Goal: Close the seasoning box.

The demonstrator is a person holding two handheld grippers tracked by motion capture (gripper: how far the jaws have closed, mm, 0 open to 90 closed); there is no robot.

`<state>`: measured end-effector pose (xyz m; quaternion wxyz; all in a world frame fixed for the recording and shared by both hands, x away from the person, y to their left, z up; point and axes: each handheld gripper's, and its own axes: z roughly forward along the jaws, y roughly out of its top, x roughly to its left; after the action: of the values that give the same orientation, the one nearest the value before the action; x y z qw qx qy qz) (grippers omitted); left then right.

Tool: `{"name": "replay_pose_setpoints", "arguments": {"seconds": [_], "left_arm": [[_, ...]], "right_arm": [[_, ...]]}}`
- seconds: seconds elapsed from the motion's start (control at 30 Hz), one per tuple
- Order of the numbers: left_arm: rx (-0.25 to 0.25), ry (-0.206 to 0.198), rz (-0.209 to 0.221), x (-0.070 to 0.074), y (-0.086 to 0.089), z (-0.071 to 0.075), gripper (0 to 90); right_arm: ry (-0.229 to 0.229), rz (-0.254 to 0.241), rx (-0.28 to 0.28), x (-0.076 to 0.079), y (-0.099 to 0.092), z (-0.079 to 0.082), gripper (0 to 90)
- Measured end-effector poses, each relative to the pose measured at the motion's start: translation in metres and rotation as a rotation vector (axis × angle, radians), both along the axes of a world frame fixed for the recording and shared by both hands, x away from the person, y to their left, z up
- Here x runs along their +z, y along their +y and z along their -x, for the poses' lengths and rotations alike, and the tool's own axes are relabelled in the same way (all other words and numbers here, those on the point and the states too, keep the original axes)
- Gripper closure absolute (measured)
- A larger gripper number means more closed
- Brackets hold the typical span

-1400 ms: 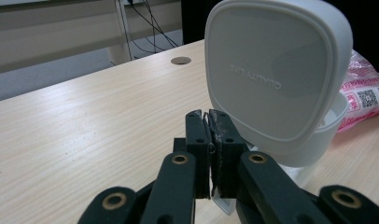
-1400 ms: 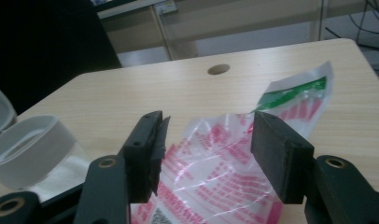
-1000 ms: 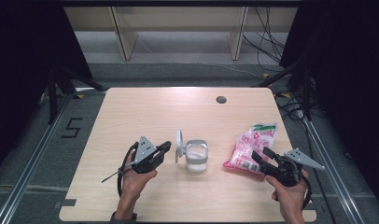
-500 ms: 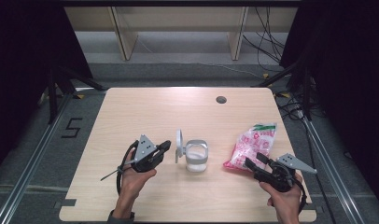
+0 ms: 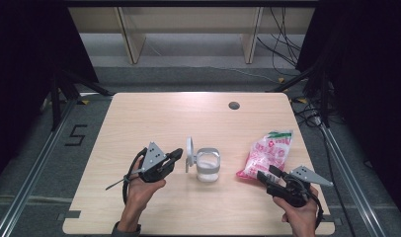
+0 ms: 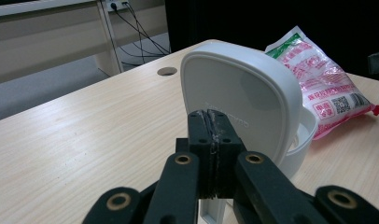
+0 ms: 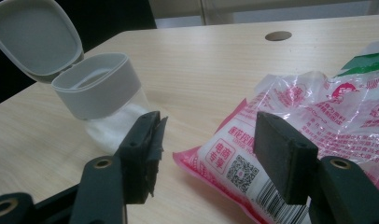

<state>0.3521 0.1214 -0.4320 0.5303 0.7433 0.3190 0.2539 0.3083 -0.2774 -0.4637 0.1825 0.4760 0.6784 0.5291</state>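
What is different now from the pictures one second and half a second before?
The right tongs drew back a little from the pink bag toward the person, open, with nothing gripped. The left tongs stayed shut beside the raised lid of the white container. Bag, container and lid did not move.

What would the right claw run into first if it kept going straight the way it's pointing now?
Most likely the pink bag. The right claw stands open, aimed at the bag's near corner, which lies just ahead between the jaws without touching them. The lidded container sits off to one side, out of that line.
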Motion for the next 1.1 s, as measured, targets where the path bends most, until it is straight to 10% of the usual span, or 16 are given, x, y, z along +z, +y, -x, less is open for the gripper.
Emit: {"name": "replay_pose_setpoints", "arguments": {"seconds": [1.1], "left_arm": [[-0.052,-0.032,-0.062,0.007,-0.015,-0.001,89.1]], "right_arm": [[0.011,0.034,0.012,-0.001,-0.003,0.008,42.3]]}}
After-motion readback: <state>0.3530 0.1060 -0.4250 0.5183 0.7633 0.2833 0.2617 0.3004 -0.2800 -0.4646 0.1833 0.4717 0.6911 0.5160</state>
